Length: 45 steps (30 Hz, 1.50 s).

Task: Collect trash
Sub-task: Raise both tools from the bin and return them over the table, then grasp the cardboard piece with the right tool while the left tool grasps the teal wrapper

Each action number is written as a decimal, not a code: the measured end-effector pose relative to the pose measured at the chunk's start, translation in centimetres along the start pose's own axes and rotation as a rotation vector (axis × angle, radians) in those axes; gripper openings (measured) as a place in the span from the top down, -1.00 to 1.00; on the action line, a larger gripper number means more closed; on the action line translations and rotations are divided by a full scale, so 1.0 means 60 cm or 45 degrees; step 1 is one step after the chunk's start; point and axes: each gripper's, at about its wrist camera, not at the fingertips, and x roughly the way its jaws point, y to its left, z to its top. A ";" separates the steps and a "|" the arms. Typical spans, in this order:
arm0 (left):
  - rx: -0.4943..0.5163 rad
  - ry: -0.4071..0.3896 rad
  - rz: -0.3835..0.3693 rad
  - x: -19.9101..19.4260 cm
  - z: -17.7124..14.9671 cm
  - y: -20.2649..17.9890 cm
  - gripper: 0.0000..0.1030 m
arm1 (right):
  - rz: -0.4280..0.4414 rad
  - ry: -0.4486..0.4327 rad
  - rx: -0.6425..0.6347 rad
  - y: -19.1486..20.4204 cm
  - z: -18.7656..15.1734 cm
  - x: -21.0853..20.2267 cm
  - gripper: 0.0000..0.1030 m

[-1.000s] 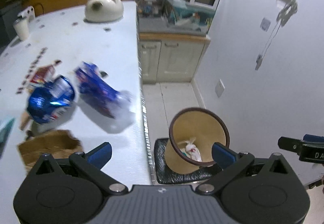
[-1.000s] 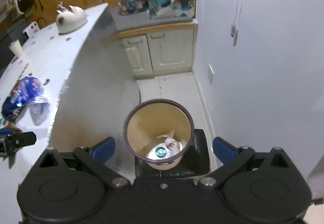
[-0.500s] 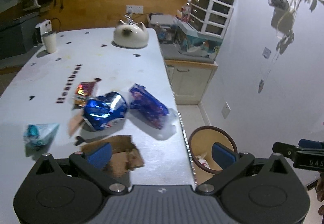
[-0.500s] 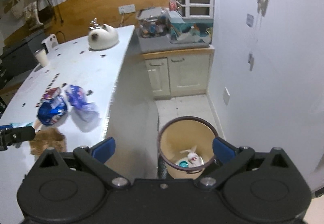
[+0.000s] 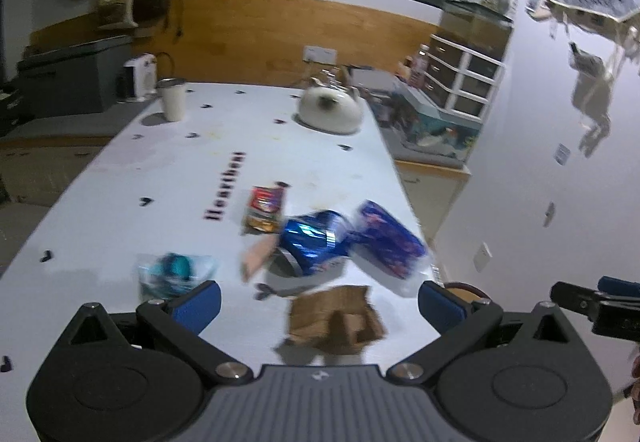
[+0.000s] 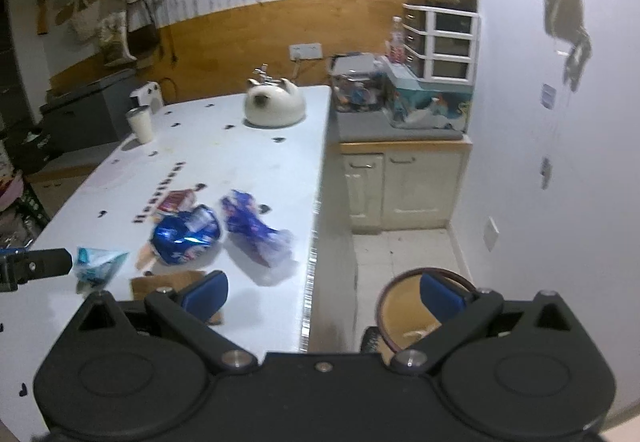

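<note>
Trash lies on the white table (image 5: 168, 178): a torn brown cardboard piece (image 5: 334, 316), a shiny blue foil bag (image 5: 312, 242), a purple-blue wrapper (image 5: 386, 238), a red-orange packet (image 5: 266, 208) and a teal-and-clear bag (image 5: 172, 274). My left gripper (image 5: 318, 306) is open and empty, hovering just above the cardboard. My right gripper (image 6: 324, 292) is open and empty, over the table's right edge. The tan trash bin (image 6: 404, 310) stands on the floor beside the table, partly hidden by the right fingers. The same trash shows in the right wrist view, with the foil bag (image 6: 186, 234) left of the wrapper (image 6: 254, 230).
A white cat-shaped kettle (image 5: 330, 110) and a white cup (image 5: 173, 104) stand at the table's far end. Beyond the table's right edge are cream cabinets (image 6: 400, 186) with boxes and white drawers on top. The white wall (image 6: 560, 202) is close on the right.
Both grippers have risen and tilted up from the bin toward the table. The left gripper moved left over the trash pile. The bin has slid low in both views.
</note>
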 end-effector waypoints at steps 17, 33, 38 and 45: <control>-0.257 0.074 0.185 0.079 0.005 0.206 -1.00 | 0.223 -0.005 -0.249 0.159 -0.001 0.090 -1.00; -0.473 0.168 0.144 0.172 -0.027 0.279 -1.00 | 0.710 0.332 -0.813 0.239 0.019 0.266 -1.00; -0.525 0.202 0.124 0.193 -0.036 0.288 -1.00 | 0.810 0.468 -0.822 0.256 0.040 0.335 -1.00; -0.539 0.211 0.126 0.224 -0.035 0.289 -1.00 | 0.925 0.702 -0.689 0.268 0.023 0.408 -1.00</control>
